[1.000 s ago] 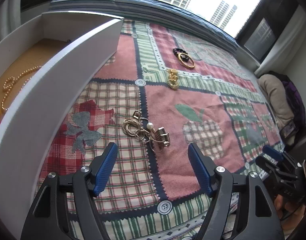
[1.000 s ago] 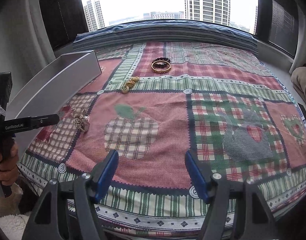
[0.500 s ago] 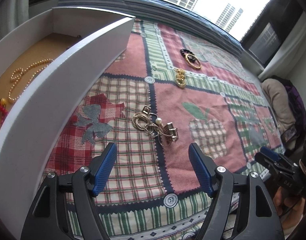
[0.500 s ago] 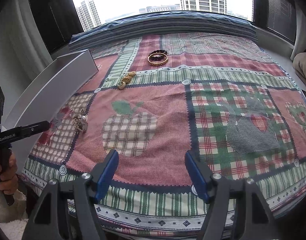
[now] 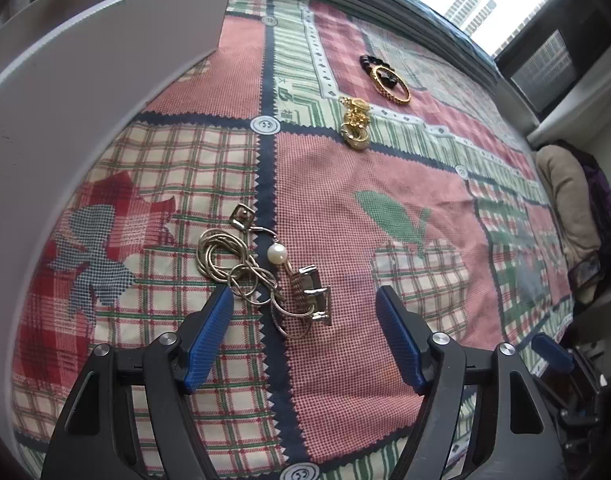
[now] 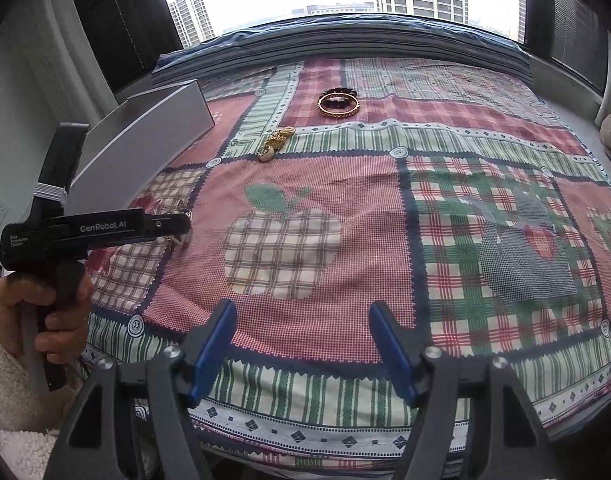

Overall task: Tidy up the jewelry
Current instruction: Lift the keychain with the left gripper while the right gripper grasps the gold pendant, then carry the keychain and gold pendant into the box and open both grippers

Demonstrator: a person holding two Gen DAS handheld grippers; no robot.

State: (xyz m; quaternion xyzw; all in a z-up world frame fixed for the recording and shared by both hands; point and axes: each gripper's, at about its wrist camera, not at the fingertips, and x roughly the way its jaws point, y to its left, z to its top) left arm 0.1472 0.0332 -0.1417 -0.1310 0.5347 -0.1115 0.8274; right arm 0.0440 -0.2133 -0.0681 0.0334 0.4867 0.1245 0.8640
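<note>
Moved since earlier frame: left gripper has come down and forward over the chain tangle, which now fills more of its view; the box interior has left that view.
Left jaws: open, just been closing slightly; tangle lies between and just ahead of the pads, left pad tip at the chain's edge, contact not clear.
Right gripper: held still above the cloth's near edge; jaws open, nothing between.
Tangle: silver chain, pearl and metal clasp, on the quilt beside the box.
Other jewelry: gold piece and gold bangle over a dark bracelet, farther back, well apart from both grippers.
Left hand: grips the left handle, fleece sleeve at the wrist.
</note>
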